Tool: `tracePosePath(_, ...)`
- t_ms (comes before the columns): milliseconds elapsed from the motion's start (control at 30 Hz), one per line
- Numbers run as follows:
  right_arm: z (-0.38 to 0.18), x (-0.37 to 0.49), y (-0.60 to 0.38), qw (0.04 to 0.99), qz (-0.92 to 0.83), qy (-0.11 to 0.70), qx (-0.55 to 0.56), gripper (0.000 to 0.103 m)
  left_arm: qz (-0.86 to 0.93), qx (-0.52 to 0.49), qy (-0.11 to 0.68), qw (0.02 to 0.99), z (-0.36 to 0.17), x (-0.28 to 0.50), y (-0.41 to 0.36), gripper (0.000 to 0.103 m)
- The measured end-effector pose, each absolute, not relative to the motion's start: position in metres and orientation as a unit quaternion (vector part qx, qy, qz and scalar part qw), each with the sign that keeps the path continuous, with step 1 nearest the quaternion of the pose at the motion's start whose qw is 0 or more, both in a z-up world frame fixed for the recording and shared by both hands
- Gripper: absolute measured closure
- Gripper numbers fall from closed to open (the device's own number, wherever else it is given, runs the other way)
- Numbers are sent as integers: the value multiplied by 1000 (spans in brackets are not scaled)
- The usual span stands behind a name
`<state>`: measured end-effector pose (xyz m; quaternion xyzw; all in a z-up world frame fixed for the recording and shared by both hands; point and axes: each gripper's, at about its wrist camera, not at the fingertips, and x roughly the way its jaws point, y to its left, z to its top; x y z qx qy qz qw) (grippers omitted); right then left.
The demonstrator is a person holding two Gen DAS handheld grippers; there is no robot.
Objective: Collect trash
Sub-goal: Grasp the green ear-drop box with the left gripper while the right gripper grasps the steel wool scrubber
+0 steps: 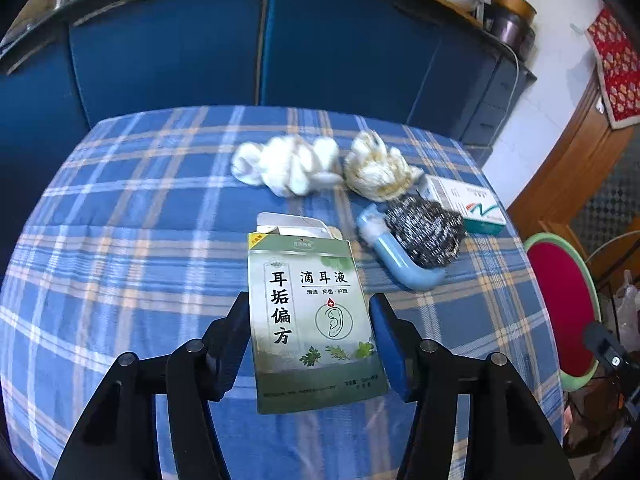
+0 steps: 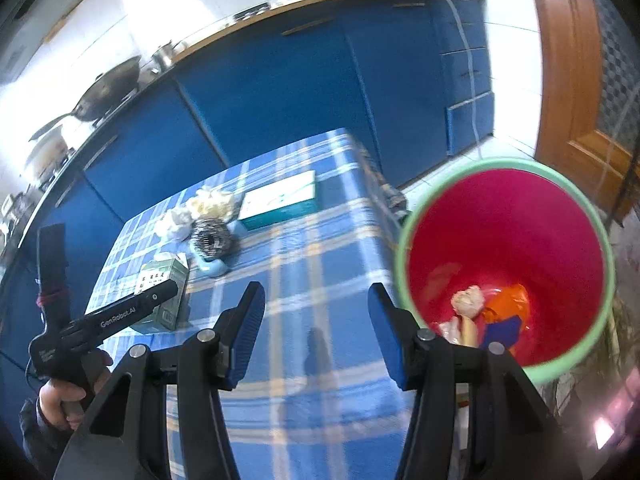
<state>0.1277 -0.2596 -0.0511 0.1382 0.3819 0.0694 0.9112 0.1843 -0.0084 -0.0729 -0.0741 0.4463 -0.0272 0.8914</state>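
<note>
The green carton of ear drops lies flat on the plaid-covered bench, near its middle, between the spread fingers of the left gripper; the left pad looks to touch the carton's edge, the right pad stands just clear, so nothing is clamped yet. It is likely a light, thin cardboard box with an open top flap, easy to crush, so a gentle squeeze across its long sides, well below the flap, should serve. Beyond it, toward the far edge, lie two wads of white tissue and a stained wad; nearer the right edge sit a steel scourer against a pale blue handle and a white-and-teal box. None blocks the carton. The right gripper hangs open and empty over the bench's right edge, beside the red bin, which holds some rubbish.
</note>
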Motion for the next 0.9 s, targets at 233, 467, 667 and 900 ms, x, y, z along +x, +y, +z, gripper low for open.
tracePosePath(233,-52,163,-208,905,110,396,113,47,-4,-73,412,908,-60,179,16,43)
tracePosePath(467,-61,200,-170,900,132,404,96,47,17,-83,396,914,-62,179,36,43)
tracePosePath(667,-72,225,-154,896,131,413,97,47,33,-87,385,918,-65,182,49,44)
tracePosePath(900,-82,237,-144,893,140,419,90,70,15,-88,384,919,-67,182,45,44)
